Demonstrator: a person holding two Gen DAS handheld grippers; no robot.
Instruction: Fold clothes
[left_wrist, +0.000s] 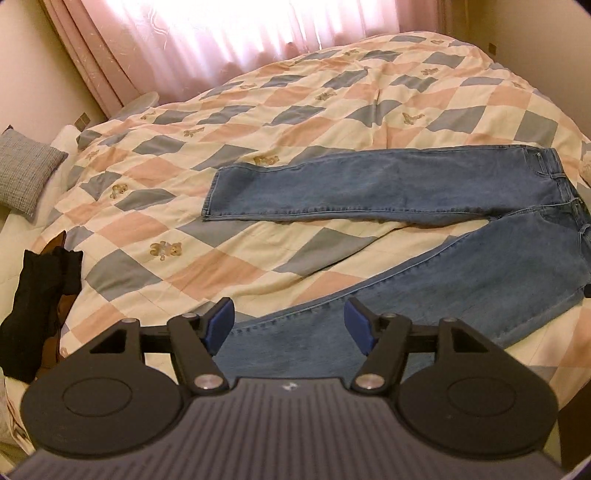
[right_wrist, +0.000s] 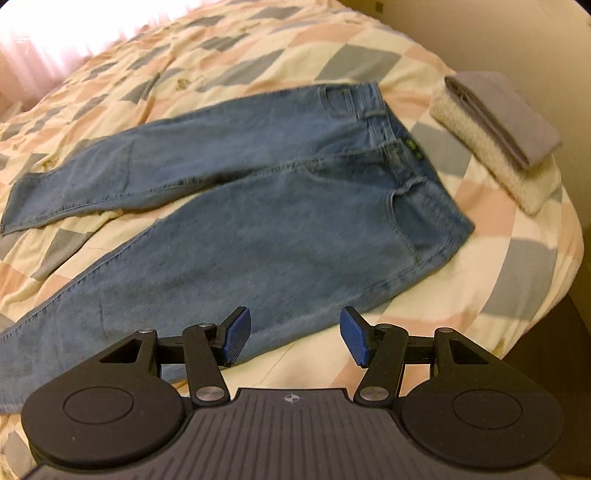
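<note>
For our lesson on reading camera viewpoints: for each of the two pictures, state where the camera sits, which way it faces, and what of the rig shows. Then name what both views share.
Left wrist: sits on the left gripper, above the near leg's lower end, looking across the quilt toward the pink curtain; open fingers show.
Right wrist: sits on the right gripper, near the hip edge, facing the waistband and a folded stack; open fingers show.
Shared: the jeans, spread flat, legs apart, on the quilt.

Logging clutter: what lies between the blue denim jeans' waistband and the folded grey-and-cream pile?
Only bare patchwork quilt separates the blue denim jeans from the folded grey-and-cream pile, as the right wrist view shows.
</note>
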